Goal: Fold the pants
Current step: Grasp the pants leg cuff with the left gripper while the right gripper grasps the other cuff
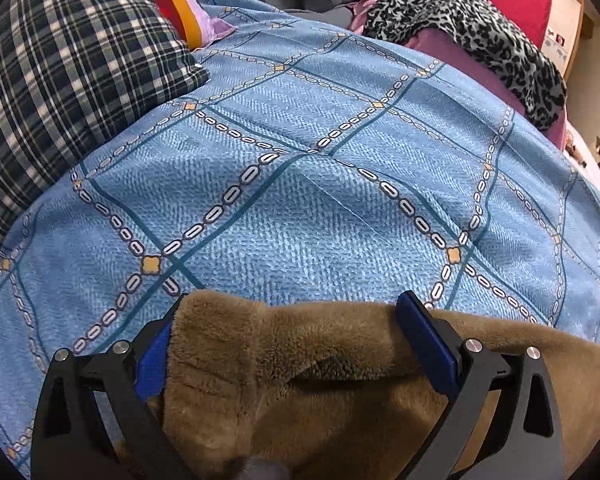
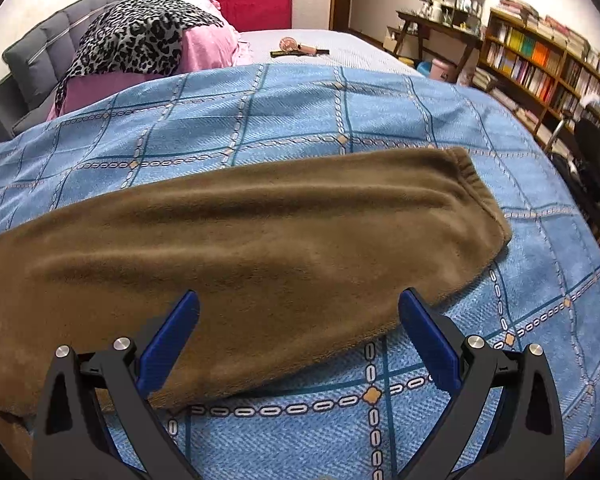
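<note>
Brown fleece pants (image 2: 260,240) lie flat on a blue patterned bedspread (image 2: 340,112), legs stacked, the elastic cuff (image 2: 472,184) at the far right. In the left wrist view the waist end of the pants (image 1: 300,368) bunches between the wide-apart jaws of my left gripper (image 1: 292,312); the fingers are open around the fabric, not clamped. My right gripper (image 2: 300,308) is open, hovering over the near edge of the pant leg, its left finger (image 2: 172,340) over the fabric, its right finger (image 2: 428,340) over the bedspread.
A plaid pillow (image 1: 68,80) lies at the left. A leopard-print cloth (image 2: 140,36) covers pink bedding (image 2: 212,48) by the grey headboard (image 2: 32,60). Small items (image 2: 300,48) lie on the far mattress. Bookshelves (image 2: 540,64) and a chair (image 2: 592,156) stand right of the bed.
</note>
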{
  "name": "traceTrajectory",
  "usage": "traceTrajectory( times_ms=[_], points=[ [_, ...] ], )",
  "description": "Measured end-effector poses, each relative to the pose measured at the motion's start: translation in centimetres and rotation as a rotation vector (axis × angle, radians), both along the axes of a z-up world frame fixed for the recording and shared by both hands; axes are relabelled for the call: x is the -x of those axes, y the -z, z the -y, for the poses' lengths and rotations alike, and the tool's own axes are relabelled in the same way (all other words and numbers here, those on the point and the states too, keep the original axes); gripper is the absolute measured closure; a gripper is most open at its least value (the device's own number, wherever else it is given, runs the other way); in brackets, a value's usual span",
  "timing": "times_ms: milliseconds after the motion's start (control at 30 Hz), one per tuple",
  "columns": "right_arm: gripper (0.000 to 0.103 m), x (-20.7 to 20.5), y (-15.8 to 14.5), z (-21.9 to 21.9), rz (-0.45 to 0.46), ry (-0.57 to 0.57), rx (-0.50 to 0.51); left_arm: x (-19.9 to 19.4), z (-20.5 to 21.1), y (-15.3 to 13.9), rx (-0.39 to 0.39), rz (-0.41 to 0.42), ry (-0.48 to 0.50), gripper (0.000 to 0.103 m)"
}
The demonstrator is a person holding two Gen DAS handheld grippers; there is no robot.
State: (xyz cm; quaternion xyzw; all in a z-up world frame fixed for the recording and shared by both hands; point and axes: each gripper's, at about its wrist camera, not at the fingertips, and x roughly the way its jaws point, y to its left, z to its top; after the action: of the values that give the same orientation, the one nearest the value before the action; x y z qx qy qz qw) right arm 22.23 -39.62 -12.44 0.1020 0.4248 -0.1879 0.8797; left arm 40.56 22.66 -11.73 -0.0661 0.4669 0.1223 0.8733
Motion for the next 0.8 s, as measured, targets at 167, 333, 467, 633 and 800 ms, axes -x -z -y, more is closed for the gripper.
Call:
traceTrajectory(
  times_ms=[167,333,467,633,800],
  points=[
    [0.003,0.0,0.3,3.1,-0.018,0.058,-0.031,0.3,-0.8,0.0,0.013,0.001,-0.047,0.029],
    [0.003,-0.4,-0.3,7.8,-0.011,0.141,-0.059,1.3,-2.1,-0.9,0.08,0.013,-0.073,0.059],
    [0.003,-1.7,-0.6,12.0,-0.005,0.21,-0.137,2.4,-1.4,-2.3,0.08,0.048,-0.031,0.063],
    [0.007,-3.8,-0.4,17.0,0.014,0.306,-0.298,4.3,-1.0,-4.4,0.098,0.096,0.001,0.063],
    [0.01,-5.4,0.9,20.0,0.02,0.377,-0.451,7.0,-1.5,-6.6,0.152,0.136,0.015,0.064]
  ],
)
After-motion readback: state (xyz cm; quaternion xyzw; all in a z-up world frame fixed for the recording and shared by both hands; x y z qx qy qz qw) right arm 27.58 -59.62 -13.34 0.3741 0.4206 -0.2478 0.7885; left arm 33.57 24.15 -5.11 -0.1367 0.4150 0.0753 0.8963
